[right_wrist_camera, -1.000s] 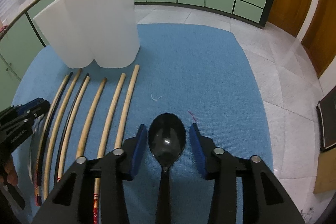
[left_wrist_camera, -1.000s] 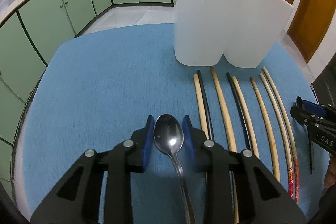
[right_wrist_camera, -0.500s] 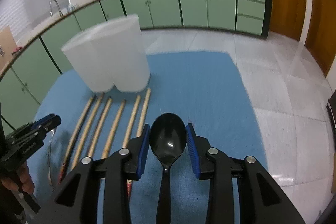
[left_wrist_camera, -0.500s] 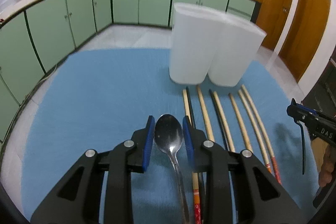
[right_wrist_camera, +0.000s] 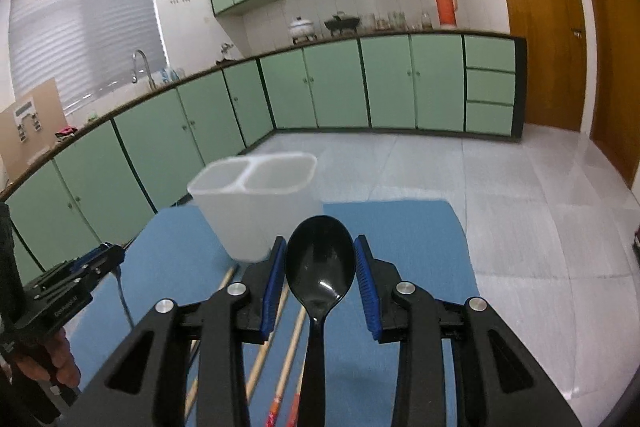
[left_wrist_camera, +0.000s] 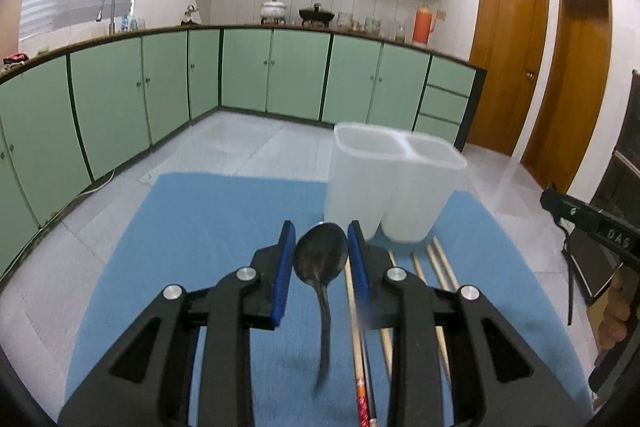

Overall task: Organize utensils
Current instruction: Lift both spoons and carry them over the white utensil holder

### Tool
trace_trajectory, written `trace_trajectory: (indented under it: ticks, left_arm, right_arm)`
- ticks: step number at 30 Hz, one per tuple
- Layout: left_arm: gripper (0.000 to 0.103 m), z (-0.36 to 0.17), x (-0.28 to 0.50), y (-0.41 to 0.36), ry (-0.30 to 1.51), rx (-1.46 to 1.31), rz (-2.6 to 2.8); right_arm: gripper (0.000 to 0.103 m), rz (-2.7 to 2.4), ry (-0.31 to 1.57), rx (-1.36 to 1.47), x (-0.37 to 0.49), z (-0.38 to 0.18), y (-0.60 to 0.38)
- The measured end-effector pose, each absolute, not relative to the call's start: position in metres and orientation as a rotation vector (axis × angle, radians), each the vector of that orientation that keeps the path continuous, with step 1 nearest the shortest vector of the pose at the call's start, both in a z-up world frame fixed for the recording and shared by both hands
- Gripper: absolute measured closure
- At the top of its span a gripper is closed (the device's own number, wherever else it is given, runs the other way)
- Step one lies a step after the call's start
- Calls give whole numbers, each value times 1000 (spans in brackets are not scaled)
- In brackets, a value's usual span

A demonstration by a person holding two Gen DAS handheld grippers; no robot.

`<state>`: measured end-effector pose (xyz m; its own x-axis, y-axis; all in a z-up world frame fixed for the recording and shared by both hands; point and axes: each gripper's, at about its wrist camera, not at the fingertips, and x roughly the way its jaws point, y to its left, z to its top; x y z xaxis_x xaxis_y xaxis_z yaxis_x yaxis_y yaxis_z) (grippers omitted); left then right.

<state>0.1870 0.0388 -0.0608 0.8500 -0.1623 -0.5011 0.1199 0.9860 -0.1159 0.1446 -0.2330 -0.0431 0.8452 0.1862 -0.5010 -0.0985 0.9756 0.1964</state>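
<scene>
My left gripper point(left_wrist_camera: 320, 247) is shut on a metal spoon point(left_wrist_camera: 320, 259), bowl between the blue pads, handle hanging down toward me. My right gripper point(right_wrist_camera: 320, 259) is shut on a black plastic spoon point(right_wrist_camera: 320, 267). Both are lifted above the blue mat point(left_wrist_camera: 200, 227). A white two-compartment utensil holder point(left_wrist_camera: 394, 183) stands upright ahead; it also shows in the right wrist view point(right_wrist_camera: 256, 199), ahead and to the left. Several chopsticks point(left_wrist_camera: 436, 263) lie on the mat below and in front of the holder; they also show in the right wrist view point(right_wrist_camera: 294, 343).
The right gripper's body point(left_wrist_camera: 588, 227) shows at the right edge of the left wrist view; the left gripper's body point(right_wrist_camera: 68, 291) shows at the left of the right wrist view. Green cabinets point(left_wrist_camera: 280, 75) and wooden doors point(left_wrist_camera: 508, 67) stand behind the table.
Both grippers have lifted and tilted up with their spoons. The holder's open top has come into view and the chopsticks have dropped lower in frame.
</scene>
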Motion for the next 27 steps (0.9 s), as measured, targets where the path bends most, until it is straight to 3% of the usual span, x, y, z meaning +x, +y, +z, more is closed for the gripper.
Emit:
trace_trajectory:
  ticks: [14, 27]
  left_arm:
    - [78, 12, 208, 34, 371, -131, -203]
    - [79, 63, 280, -7, 253, -137, -239]
  right_arm:
    - [69, 216, 393, 210, 190, 8, -230]
    - [69, 235, 282, 274, 284, 37, -216]
